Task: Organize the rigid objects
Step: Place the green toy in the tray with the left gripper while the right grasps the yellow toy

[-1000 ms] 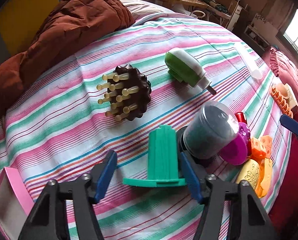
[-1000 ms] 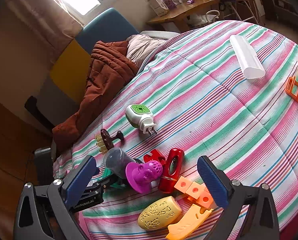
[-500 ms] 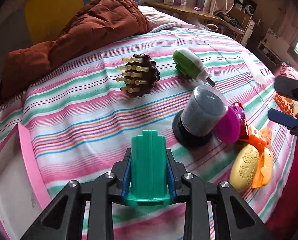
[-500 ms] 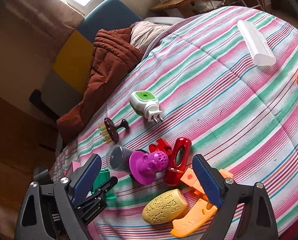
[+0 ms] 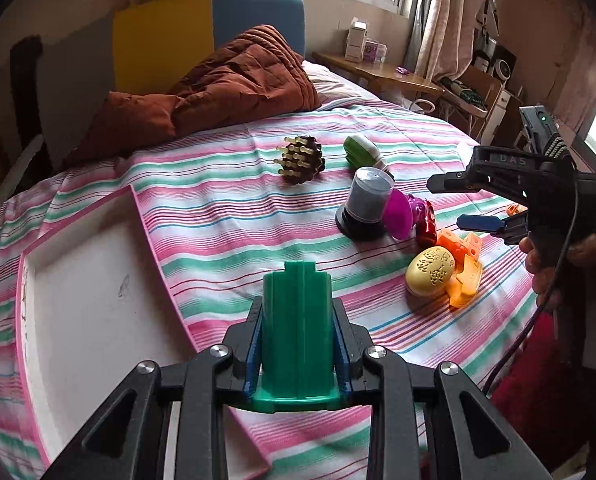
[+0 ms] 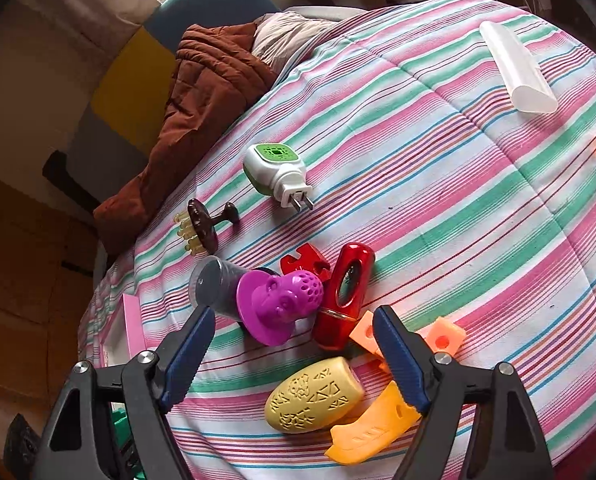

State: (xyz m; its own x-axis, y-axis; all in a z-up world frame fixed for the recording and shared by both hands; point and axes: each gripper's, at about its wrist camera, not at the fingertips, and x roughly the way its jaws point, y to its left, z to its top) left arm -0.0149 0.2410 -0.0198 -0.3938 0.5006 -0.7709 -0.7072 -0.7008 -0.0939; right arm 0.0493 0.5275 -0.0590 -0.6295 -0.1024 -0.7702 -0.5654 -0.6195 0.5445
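Lifted off the bed since a second ago, the green piece (image 5: 297, 328) sits pinched in the left tongs (image 5: 298, 344) beside the pink tray (image 5: 138, 216) to their left for stowing, while the right tongs (image 6: 294, 354) hover spread above the toy pile.

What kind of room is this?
Probably a bedroom. The toys lie on a bed with a striped sheet, a brown quilt is bunched near a pillow, and a wooden desk stands by the window.
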